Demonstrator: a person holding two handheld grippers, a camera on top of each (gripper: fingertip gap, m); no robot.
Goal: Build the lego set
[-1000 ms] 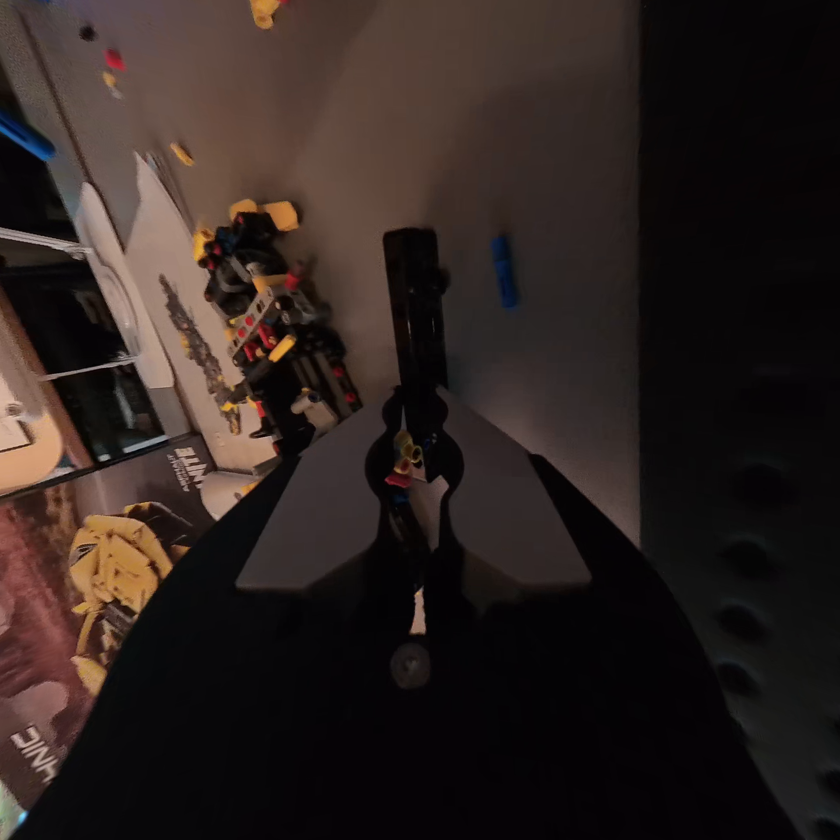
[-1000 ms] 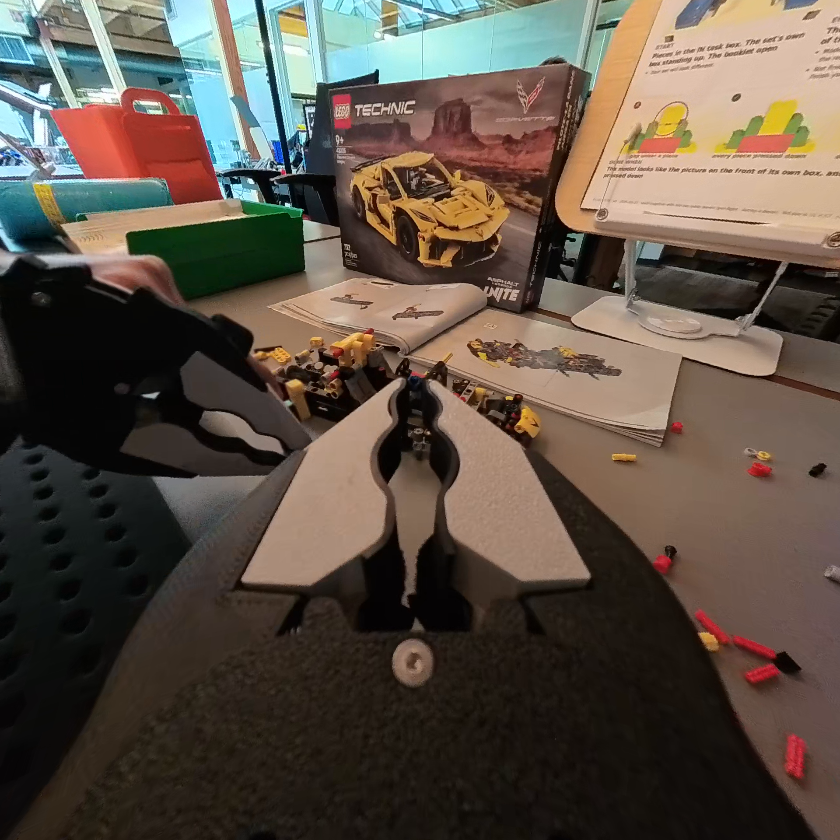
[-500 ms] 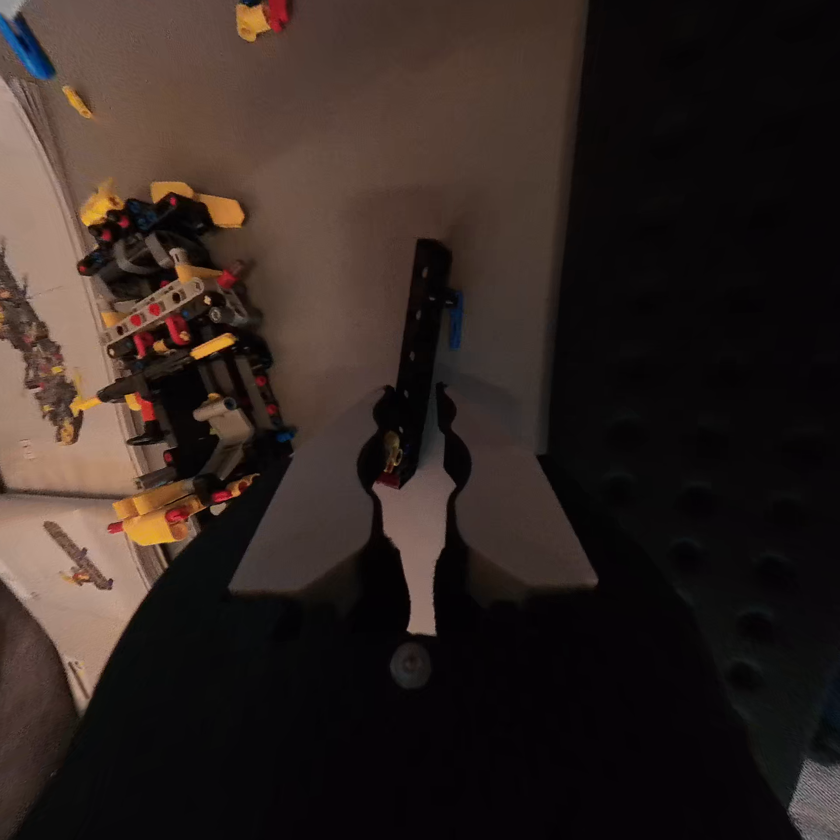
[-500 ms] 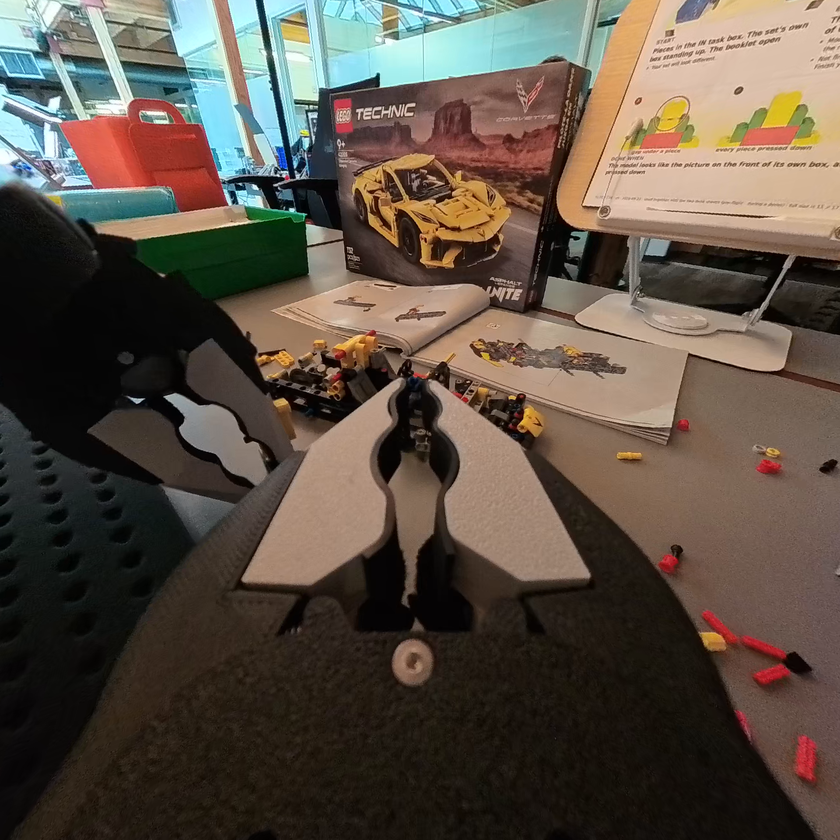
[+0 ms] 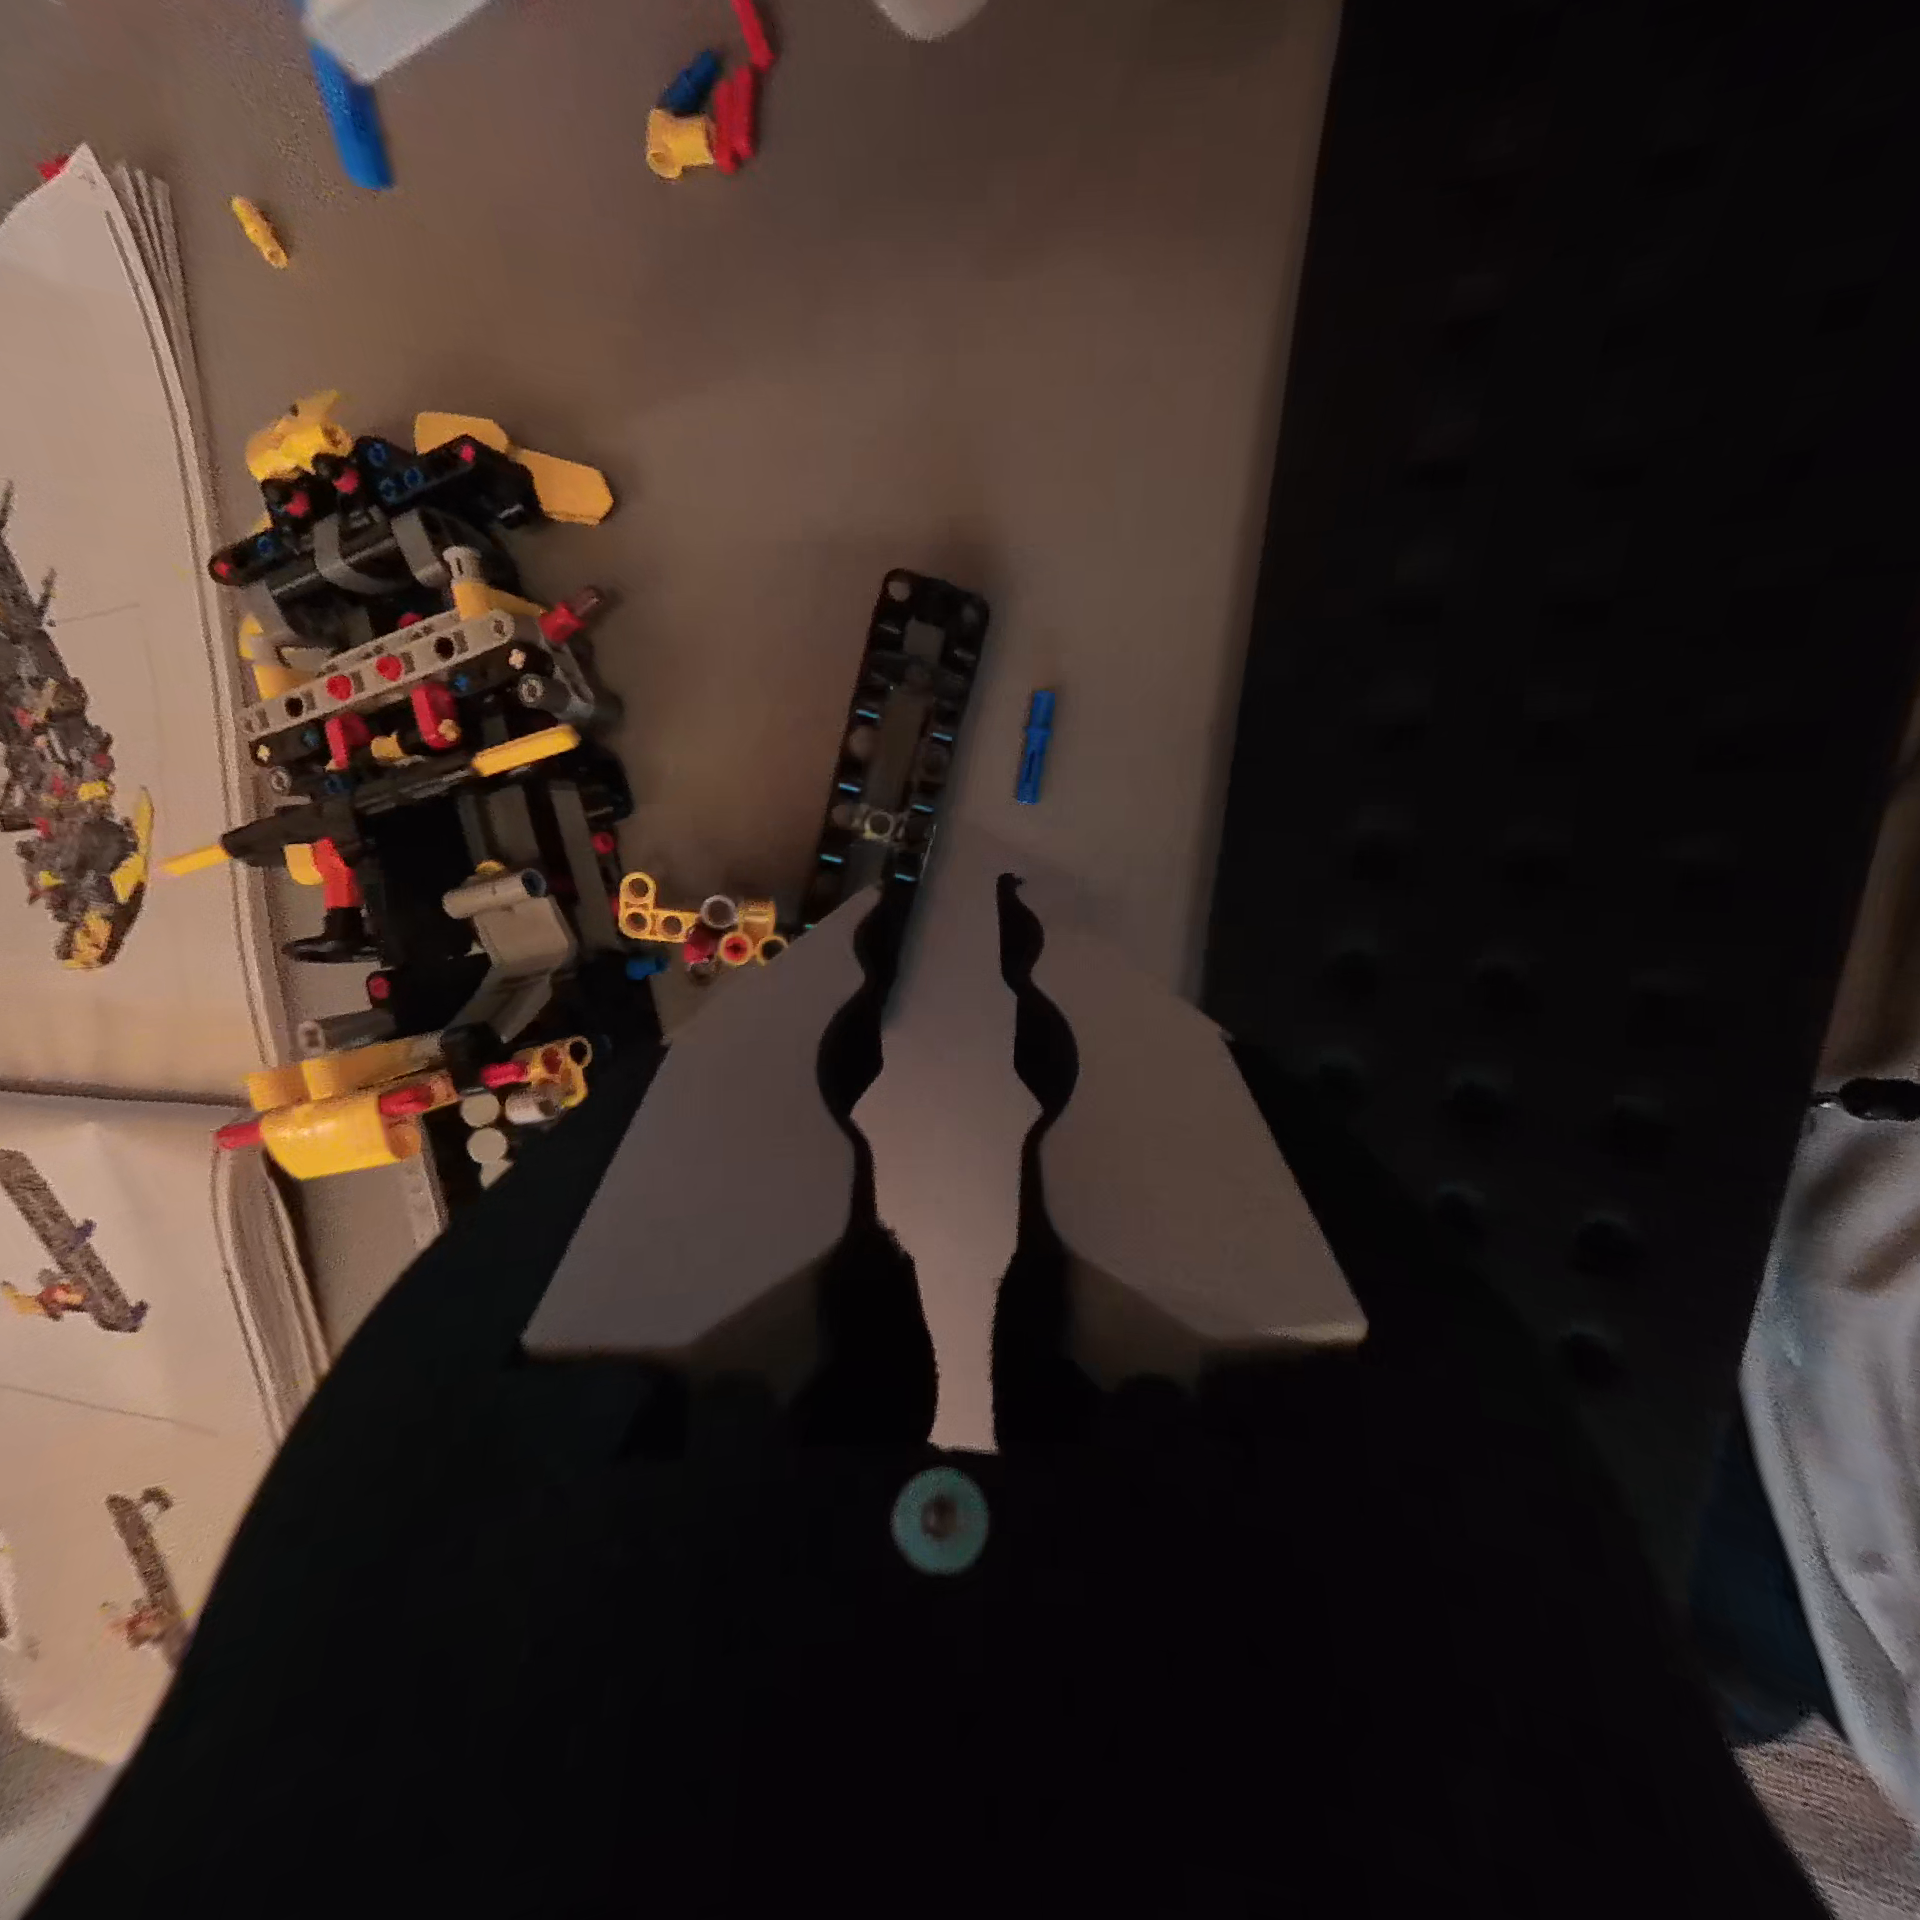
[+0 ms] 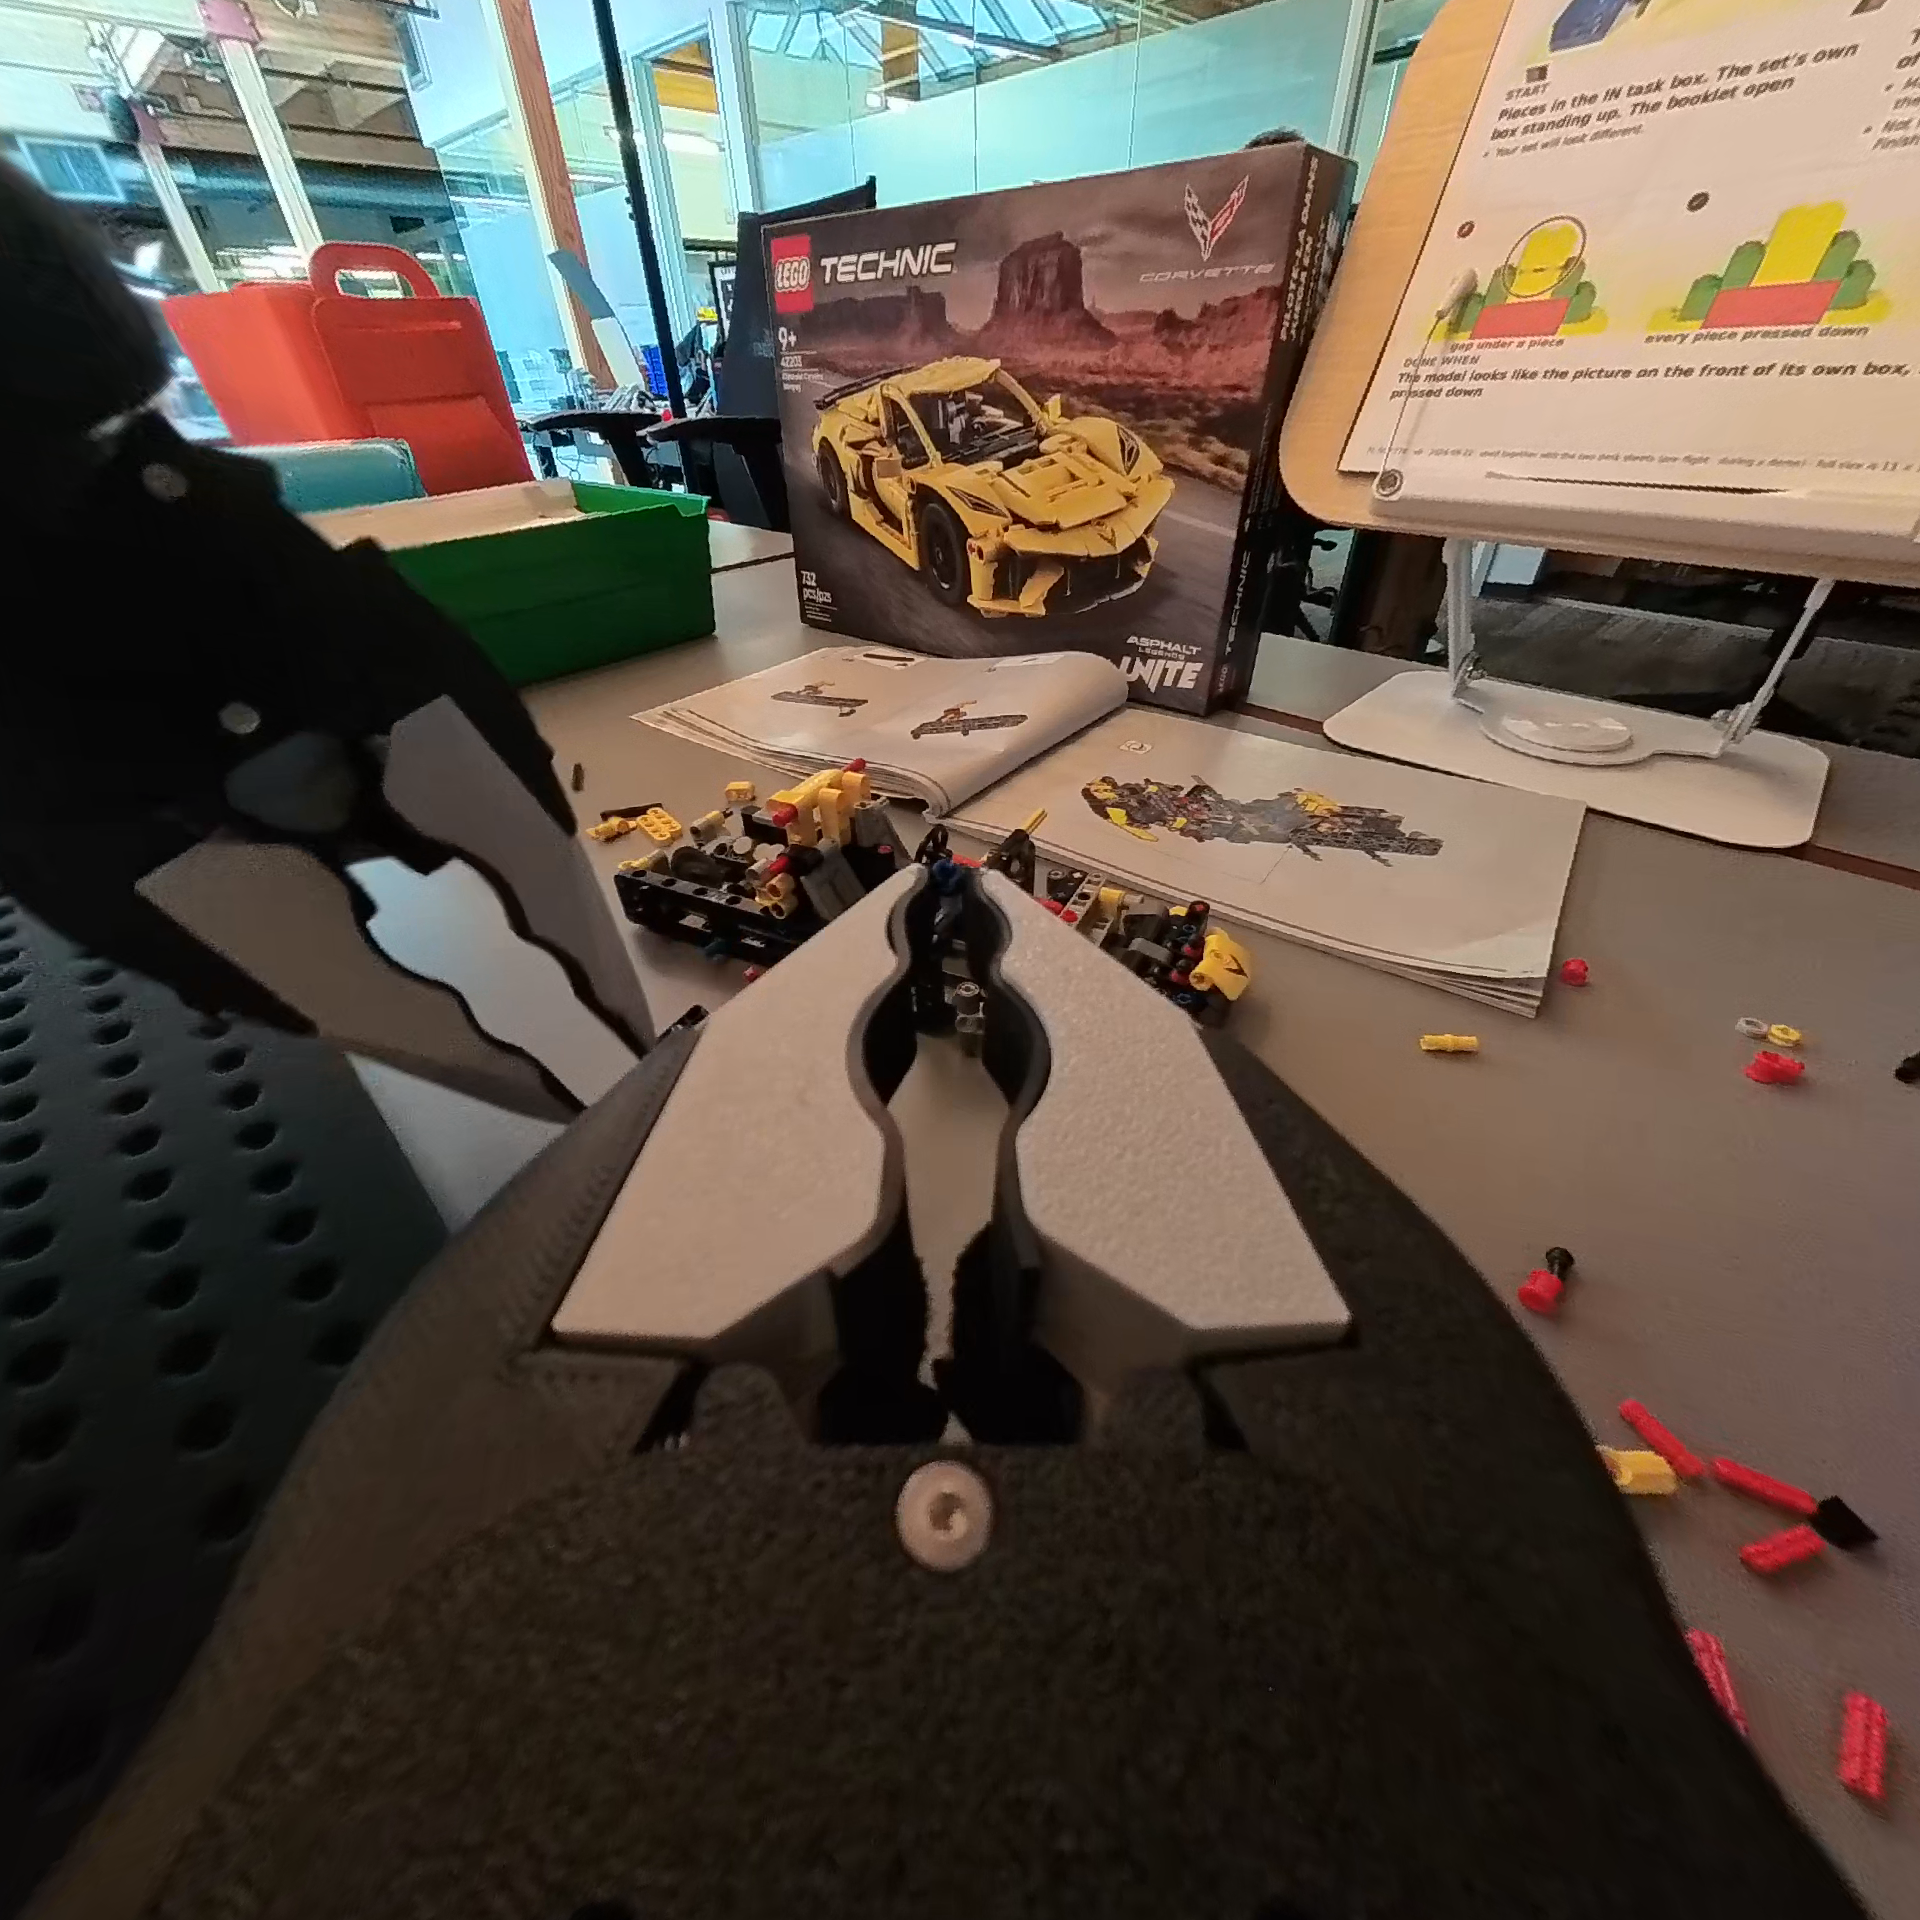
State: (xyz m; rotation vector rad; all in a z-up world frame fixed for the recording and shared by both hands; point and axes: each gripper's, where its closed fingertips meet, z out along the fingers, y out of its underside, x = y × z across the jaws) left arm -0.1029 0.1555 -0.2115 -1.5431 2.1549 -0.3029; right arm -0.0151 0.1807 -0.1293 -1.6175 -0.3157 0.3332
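Mid-build: R gripper holding a sub-piece, L gripper hanging empty over the black frame.

Nearest, the right gripper (image 6: 953,881) is sitting level and low over the table (image 5: 935,364), pointing fwd at the build, jaws narrow and pinching a small black piece (image 6: 940,935) w/ a blue tip and grey pin. The left gripper (image 5: 940,894) is tilting steeply down, jaws apart w/ nothing between them. Just past its tips the black frame (image 5: 914,707) is lying flat on the table, near end tucked under one finger, w/ a blue pin (image 5: 1034,746) just beside it. Off to the side sits the half-built chassis (image 5: 416,748), the open booklet (image 6: 1299,831) behind it, and farthest the set box (image 6: 1039,416). Prob. next: L gripper closing on the frame to steady it while R is lining its piece up w/ a hole. That needs square alignment, else it's jamming.
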